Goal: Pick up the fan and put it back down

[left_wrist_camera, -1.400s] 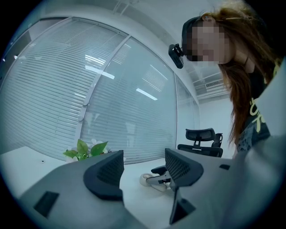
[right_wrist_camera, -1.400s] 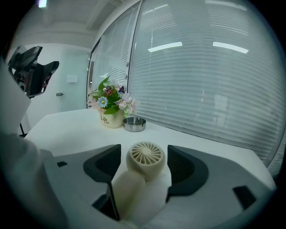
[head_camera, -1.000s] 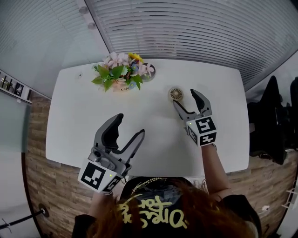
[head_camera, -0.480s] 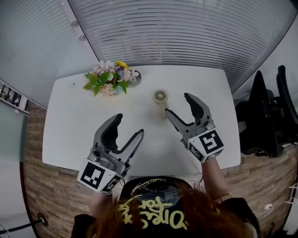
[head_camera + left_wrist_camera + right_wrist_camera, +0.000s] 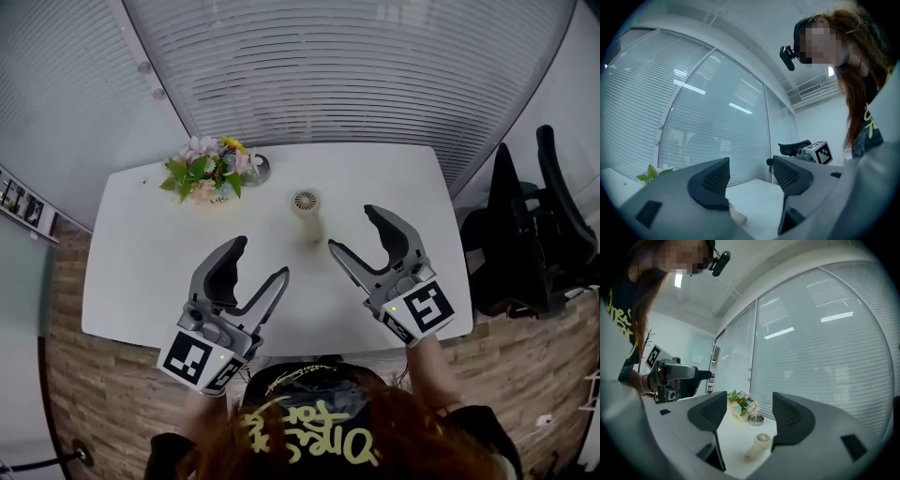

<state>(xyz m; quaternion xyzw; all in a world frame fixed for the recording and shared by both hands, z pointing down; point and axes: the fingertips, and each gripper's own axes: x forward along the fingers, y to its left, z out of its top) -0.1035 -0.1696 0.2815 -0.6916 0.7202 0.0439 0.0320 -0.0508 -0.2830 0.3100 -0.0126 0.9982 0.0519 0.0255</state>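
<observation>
Lying on table (image 5: 141, 262), fan (image 5: 308, 217) — left gripper (image 5: 262, 258), right gripper (image 5: 352, 229) clear (fingers (image 5: 787, 416) spread).

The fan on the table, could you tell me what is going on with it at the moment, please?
A person holds a gripper in each hand above the white table. The left gripper and the right gripper are both open and empty. The fan lies on the table, touched by neither, nearer the right gripper. A pot of flowers stands off to its left.

White table (image 5: 141, 244), slatted blinds (image 5: 356, 75), wood-plank floor (image 5: 94, 375), black chair (image 5: 525, 234)
</observation>
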